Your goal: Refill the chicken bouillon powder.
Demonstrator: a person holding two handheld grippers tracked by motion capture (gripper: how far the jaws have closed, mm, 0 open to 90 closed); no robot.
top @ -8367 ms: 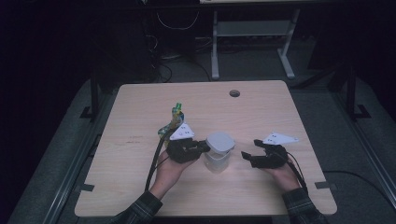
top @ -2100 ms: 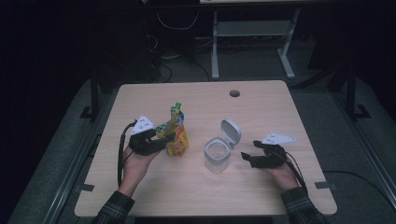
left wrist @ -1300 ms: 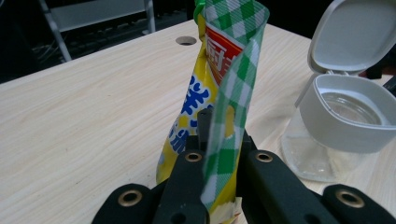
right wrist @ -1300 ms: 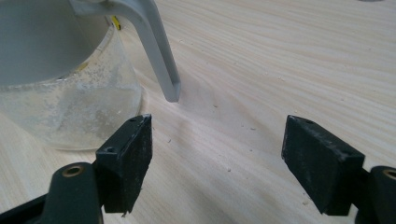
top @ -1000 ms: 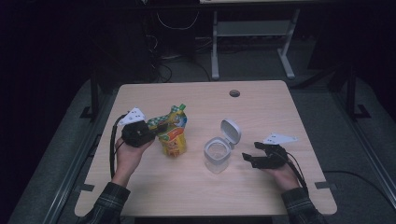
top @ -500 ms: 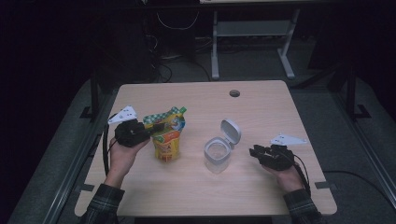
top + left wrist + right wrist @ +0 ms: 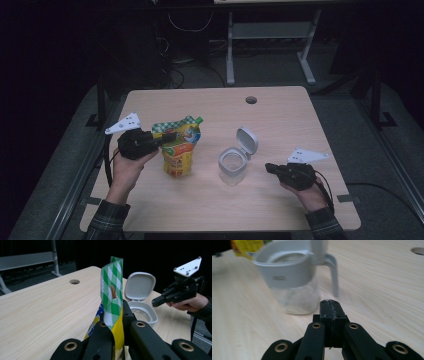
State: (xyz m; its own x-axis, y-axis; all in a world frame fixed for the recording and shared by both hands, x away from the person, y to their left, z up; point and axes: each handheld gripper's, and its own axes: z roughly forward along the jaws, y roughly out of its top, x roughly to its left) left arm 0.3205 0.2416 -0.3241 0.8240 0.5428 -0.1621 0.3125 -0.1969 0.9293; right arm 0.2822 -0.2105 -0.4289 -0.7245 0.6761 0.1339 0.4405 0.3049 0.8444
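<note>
Spanning the scene, the pale wooden table carries everything, with a round cable hole near its far edge. Taking the clear container as the landmark: it stands on the table with its grey flip lid hinged open and upright at its far side. Left of the container, well apart from it, the yellow snack pouch with a green checked top is pinched near that top by the left gripper, whose jaws are clamped on it. Right of the container, near but not touching, the right gripper points toward it; its jaws have just been closing and now meet with nothing between them.
</note>
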